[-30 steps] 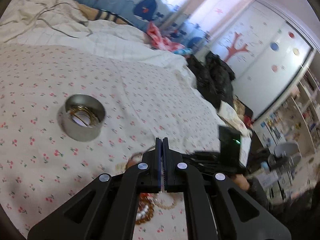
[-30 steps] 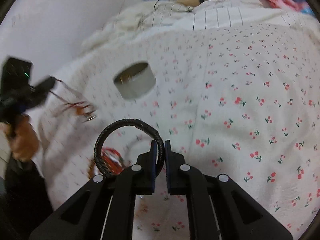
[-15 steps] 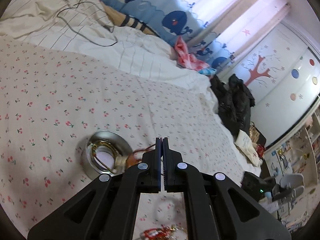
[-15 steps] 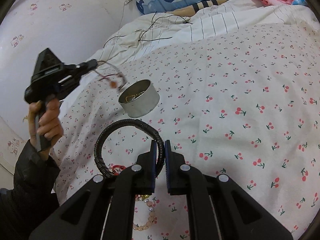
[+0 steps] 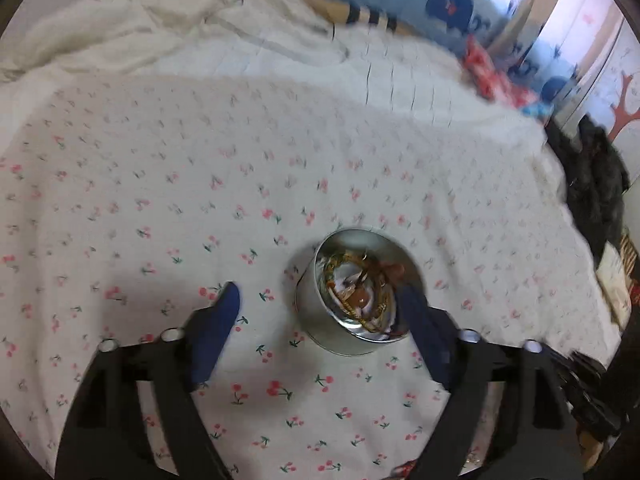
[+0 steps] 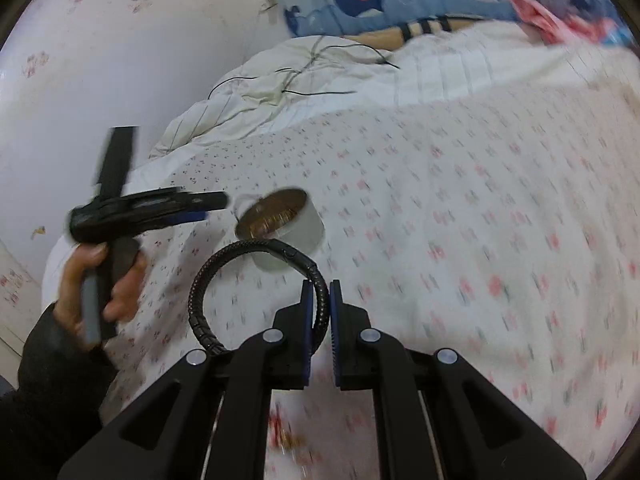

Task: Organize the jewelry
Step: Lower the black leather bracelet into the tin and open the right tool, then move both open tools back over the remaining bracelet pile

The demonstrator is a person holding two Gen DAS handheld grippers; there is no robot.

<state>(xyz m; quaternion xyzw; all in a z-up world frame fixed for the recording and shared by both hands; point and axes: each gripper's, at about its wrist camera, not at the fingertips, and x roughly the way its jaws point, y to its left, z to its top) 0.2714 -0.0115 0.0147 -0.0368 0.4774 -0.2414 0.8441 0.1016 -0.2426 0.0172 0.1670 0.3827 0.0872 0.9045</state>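
Observation:
A round metal tin (image 5: 320,320) stands on the cherry-print sheet (image 5: 160,208), with gold chains and a brown-bead necklace (image 5: 360,298) lying inside. My left gripper (image 5: 318,292) hovers just above it, its jaws opening, one finger on each side of the tin and nothing pressed between the pads. In the right wrist view my right gripper (image 6: 320,292) is shut on a black braided bracelet (image 6: 224,268), which loops up to the left. Beyond the bracelet sit the tin (image 6: 296,228) and the left gripper (image 6: 214,208), held by a hand (image 6: 100,280).
A rumpled white duvet (image 6: 280,80) with a thin black cable (image 6: 304,90) lies at the head of the bed against a white wall (image 6: 100,60). Dark clothes (image 5: 596,184) hang off the bed's right edge. Loose beads (image 6: 288,436) lie blurred near my right gripper's base.
My left gripper, which was shut on the brown-bead necklace, swung over the tin, tipped downward and opened; the necklace now lies in the tin. My right gripper rose slightly toward the tin, still holding the bracelet.

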